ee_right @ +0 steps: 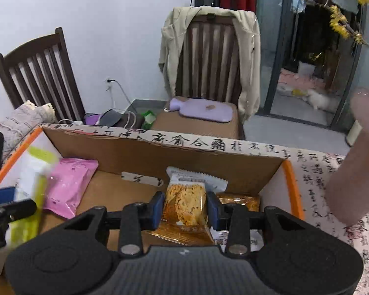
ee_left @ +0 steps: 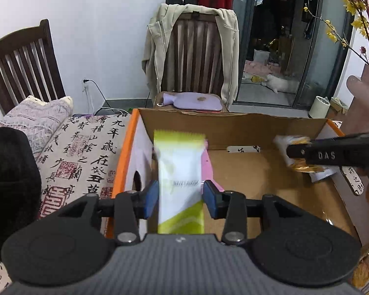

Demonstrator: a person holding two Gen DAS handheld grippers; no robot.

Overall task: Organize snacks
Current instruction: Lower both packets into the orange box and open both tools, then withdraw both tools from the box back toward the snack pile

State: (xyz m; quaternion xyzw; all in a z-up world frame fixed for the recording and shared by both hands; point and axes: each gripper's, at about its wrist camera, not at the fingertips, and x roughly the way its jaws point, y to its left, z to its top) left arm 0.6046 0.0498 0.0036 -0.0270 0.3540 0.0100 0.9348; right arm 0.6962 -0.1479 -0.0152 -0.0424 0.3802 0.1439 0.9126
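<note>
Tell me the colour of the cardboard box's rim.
Orange rim, clearest in the left wrist view.

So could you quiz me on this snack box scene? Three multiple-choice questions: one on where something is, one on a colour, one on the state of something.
1. Where does the pink packet lie?
A. inside the cardboard box
B. on the chair seat
C. on the floor

2. What colour is the packet between the left gripper's fingers?
A. red and black
B. green and white
C. blue

3. What is the right gripper doing?
A. hanging empty
B. pressing the box wall
C. carrying an orange snack packet

Answers: 1 A, it rests on the box floor at the left. 2 B, green ends, white middle. 3 C, the packet sits between its blue fingers.
</note>
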